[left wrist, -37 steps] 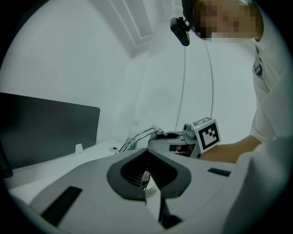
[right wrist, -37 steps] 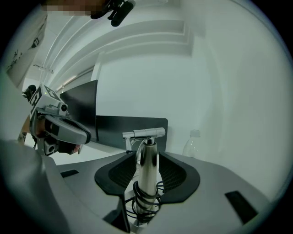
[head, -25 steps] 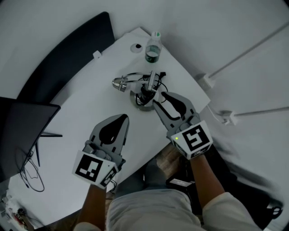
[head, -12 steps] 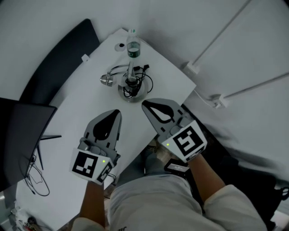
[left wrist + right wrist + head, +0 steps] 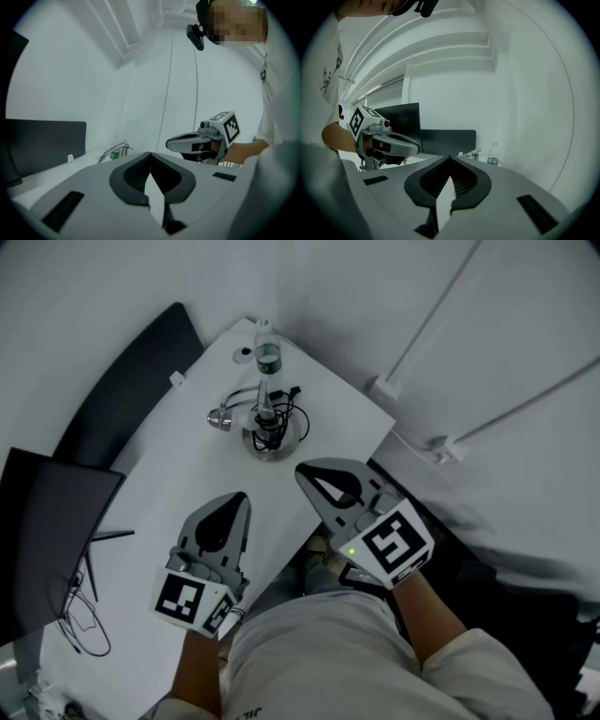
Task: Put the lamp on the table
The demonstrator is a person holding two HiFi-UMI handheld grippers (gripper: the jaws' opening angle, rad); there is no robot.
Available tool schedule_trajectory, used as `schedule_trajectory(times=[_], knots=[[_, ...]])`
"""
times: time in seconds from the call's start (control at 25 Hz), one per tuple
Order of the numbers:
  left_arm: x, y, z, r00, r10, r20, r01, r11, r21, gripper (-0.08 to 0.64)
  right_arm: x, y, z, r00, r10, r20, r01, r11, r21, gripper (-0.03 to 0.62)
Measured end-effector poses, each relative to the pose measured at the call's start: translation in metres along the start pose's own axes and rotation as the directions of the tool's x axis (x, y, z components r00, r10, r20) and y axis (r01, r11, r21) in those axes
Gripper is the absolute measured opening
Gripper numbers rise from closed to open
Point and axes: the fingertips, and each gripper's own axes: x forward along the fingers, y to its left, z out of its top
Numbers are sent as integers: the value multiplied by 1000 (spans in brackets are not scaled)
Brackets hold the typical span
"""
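Note:
The desk lamp (image 5: 265, 424) stands on the white table (image 5: 169, 484), with its round base (image 5: 274, 442) down, its metal head (image 5: 221, 418) bent to the left and a black cable coiled round the stem. My right gripper (image 5: 304, 471) hovers shut and empty over the table's near edge, a short way from the base. Left of it my left gripper (image 5: 240, 498) is also shut, holding nothing. The lamp (image 5: 112, 151) shows small beyond the left gripper (image 5: 150, 155), and the lamp (image 5: 472, 153) also shows beyond the right gripper (image 5: 450, 159).
A water bottle (image 5: 267, 351) with a green label stands just behind the lamp. A dark monitor (image 5: 56, 512) and loose cables (image 5: 80, 610) sit at the table's left. A dark panel (image 5: 131, 381) runs behind the table. White conduit (image 5: 441, 446) crosses the floor on the right.
My right gripper has let go at the lamp's base, drawn back toward me and shut. The lamp stays standing on the table. The left gripper has barely moved.

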Motion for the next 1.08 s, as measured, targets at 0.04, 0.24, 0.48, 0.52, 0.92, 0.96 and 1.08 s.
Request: schedule_trajectory(times=[0.04,0.24,0.48,0.52,0.92,0.96,1.08], knots=[[-2,0,0,1000,0,0,0,1000,2,3,-1,1,0,1000,0,-3,0,1000,0,31],[-6,-1,6,1000,9,12,-9,1000,-3,3,-6,1,3,1000,-8,-14,8,1000,-1,31],[-7,-2,8,1000,5,13,-5,1000,10,3,-5,3,9,1000,-3,-14,3,1000,-15,31],[-8,-2,9,1000,6,15,-6,1000,13,3,-5,4,9,1000,-1,-18,1,1000,-18,31],[-13,5,10,1000,16,8,-16,1000,23,3,-1,7,9,999,19,-30,-19,1000,-3,31],[-13,5,10,1000,14,8,-15,1000,24,3,-1,8,9,999,21,-29,-21,1000,0,31],[-14,4,9,1000,13,7,-13,1000,25,3,-1,8,10,999,26,-30,-26,1000,0,31]])
